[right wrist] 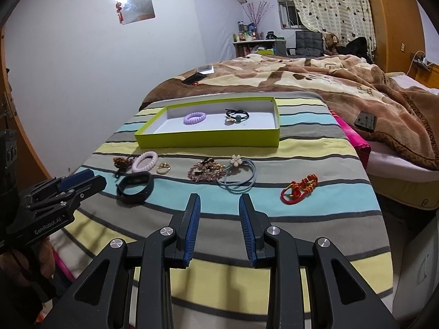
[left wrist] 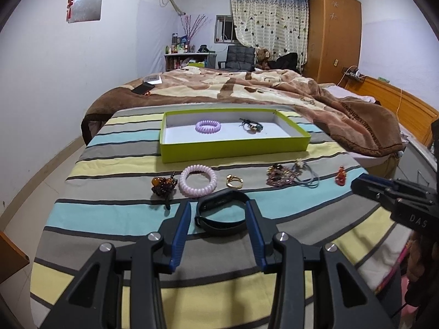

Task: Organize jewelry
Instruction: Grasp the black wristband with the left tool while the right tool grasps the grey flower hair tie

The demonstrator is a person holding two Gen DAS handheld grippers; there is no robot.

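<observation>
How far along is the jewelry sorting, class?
Done: a purple coil tie and a dark hair tie lie in the green box. In hand: nothing; the open left gripper brackets the black band. Left: seven pieces on the striped cloth.

A striped cloth [right wrist: 274,200] is spread over the bed [right wrist: 329,76]; a green box [right wrist: 208,138] is set at 12 o'clock, a black band [right wrist: 134,185] at 9, and a red bracelet [right wrist: 299,187] at 3.

Left claw [left wrist: 218,205], right claw [right wrist: 219,200] agape
</observation>
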